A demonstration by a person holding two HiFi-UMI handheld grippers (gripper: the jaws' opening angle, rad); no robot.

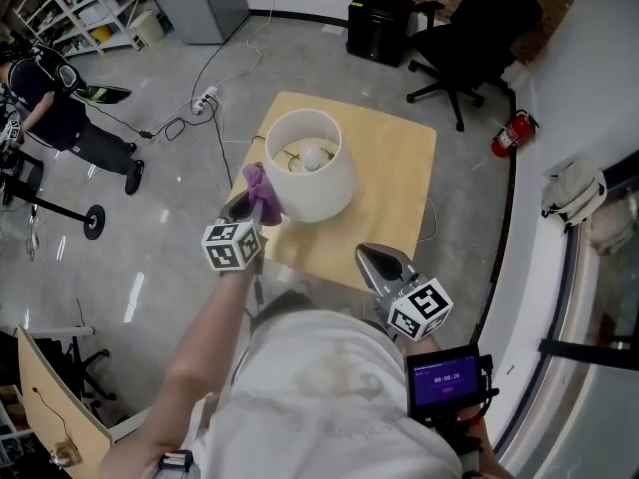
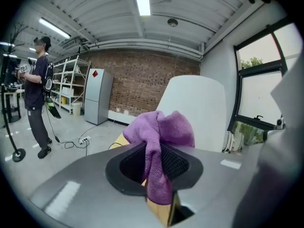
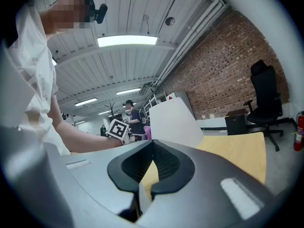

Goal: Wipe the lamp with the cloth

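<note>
Beside the lamp (image 1: 318, 183), left tongs (image 1: 244, 206) clamp the purple cloth (image 1: 262, 188); right tongs (image 3: 148, 172) closed, empty; office chair (image 1: 479, 28) beyond table (image 1: 399, 168).

A white lamp (image 1: 324, 186) stands on a square yellow table (image 1: 399, 183) in the middle of the frame. We look down into its round top, and the bulb (image 1: 314, 156) shows inside. The left gripper (image 1: 252, 202) holds a purple cloth (image 1: 262, 188) right against the lamp's left side. The right gripper (image 1: 378, 260) is lower, over the table's near edge, apart from the lamp. A black chair (image 1: 479, 28) is at the upper right, with a red fire extinguisher (image 1: 512, 133) near it.
</note>
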